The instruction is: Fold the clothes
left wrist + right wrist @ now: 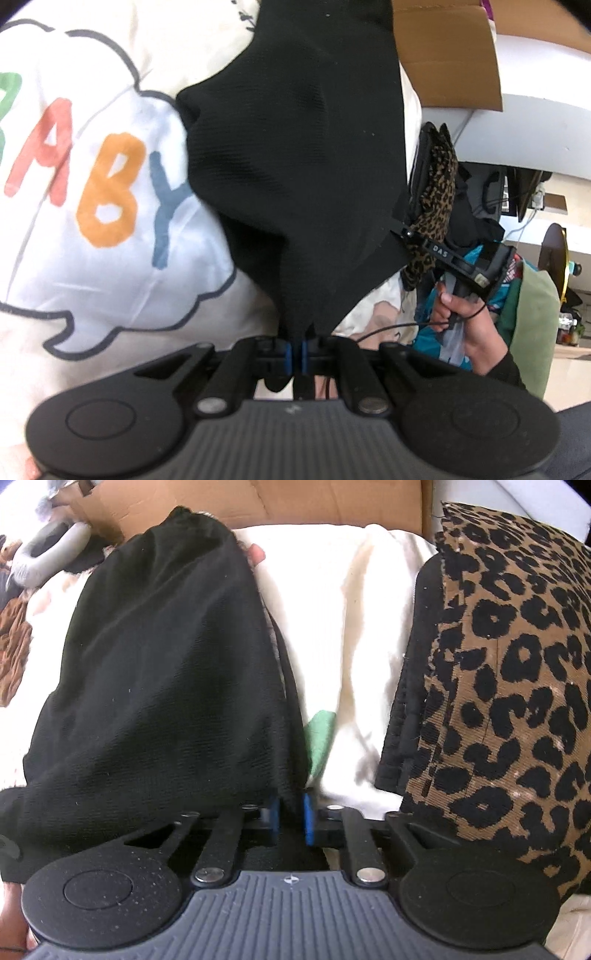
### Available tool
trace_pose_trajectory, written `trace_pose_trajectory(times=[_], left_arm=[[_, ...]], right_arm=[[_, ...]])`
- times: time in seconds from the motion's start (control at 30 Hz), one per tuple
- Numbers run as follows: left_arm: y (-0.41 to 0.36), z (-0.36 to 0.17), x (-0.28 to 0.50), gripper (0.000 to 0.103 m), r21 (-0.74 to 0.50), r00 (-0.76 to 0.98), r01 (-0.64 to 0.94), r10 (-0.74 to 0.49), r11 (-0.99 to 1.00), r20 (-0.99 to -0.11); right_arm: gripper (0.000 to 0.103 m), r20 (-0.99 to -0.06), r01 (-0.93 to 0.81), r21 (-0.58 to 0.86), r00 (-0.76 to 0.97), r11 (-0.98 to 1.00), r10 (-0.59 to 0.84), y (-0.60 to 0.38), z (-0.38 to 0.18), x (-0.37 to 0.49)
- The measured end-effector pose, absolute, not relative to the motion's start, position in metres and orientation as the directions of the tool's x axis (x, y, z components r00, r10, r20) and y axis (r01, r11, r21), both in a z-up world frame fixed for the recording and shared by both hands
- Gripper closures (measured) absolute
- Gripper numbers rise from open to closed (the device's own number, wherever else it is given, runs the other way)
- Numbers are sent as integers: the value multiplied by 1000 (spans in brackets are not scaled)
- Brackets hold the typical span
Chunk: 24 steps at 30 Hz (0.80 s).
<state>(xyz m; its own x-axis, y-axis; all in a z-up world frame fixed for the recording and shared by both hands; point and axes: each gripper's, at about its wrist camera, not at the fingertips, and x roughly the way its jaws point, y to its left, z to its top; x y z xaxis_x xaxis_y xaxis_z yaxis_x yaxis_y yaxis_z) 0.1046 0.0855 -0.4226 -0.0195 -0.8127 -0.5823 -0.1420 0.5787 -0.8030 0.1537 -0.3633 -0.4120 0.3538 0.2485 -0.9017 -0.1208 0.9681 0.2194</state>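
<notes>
A black garment (pixel 295 155) hangs stretched in front of the left wrist camera, and my left gripper (pixel 298 352) is shut on its lower corner, blue pads pressed together. In the right wrist view the same black garment (pixel 162 672) drapes over the left half, and my right gripper (pixel 291 821) is shut on its edge with the cloth pinched between the blue pads. The right gripper's body (pixel 469 264) shows in the left wrist view, held by a hand (pixel 461 317). A fingertip (pixel 256 555) peeks out at the garment's far edge.
Below lies a white cloth printed with coloured letters "BABY" (pixel 92 192); it appears as a cream sheet (pixel 343 635) in the right wrist view. A folded leopard-print garment (pixel 509 672) lies to the right. A cardboard box (pixel 447 55) stands behind, with a clothes pile (pixel 524 295) further right.
</notes>
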Motion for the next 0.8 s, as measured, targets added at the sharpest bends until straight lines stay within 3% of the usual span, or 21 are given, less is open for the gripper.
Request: trace_pose_trajectory(times=[0.2,0.8], left_arm=[[92,-398,114,98,-795,4,-119,-801,595,-599],[144,-256,117,98,-730,201,52,-723,682,-661]], right_arm=[[99,-897,-79,233,367,969,245,-359,-390,144],[99,-807,-6,435,441,900,393,-340,-303,105]])
